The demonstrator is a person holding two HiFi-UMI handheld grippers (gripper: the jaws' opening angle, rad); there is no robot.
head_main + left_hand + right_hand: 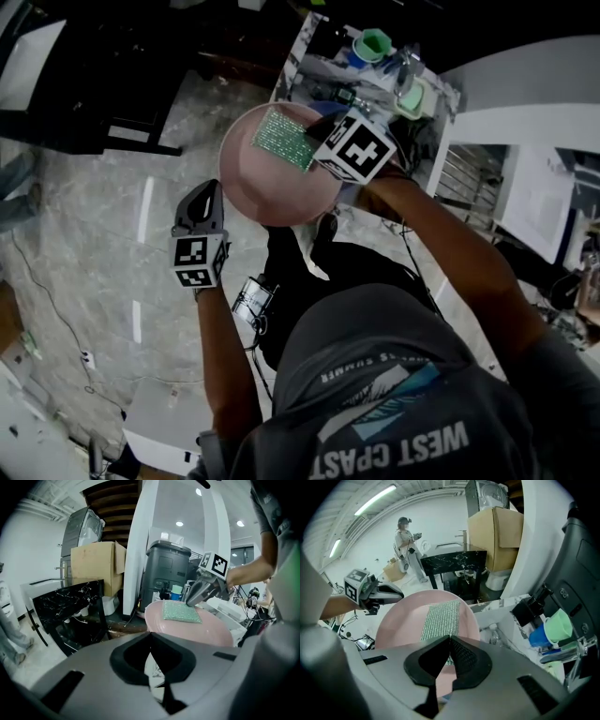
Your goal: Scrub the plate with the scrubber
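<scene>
Right fingers [465,657]: clamped together on the scrubber [440,618], at its near edge.
Left fingers [129,660]: closed on the rim of the pink plate [272,192], which hangs in mid-air.
Scrubber: green mesh square, flat on the plate's face, on the side away from the left gripper [211,187].
Right gripper [314,155]: over the plate's opposite rim, pointing steeply down.
Green cup [558,624]: right of the plate, apart.
Bin [166,573]: behind the plate.

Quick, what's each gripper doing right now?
Left gripper: fingers closed on the pink plate at its rim.
Right gripper: fingers closed on the green scrubber, which lies against the plate.
</scene>
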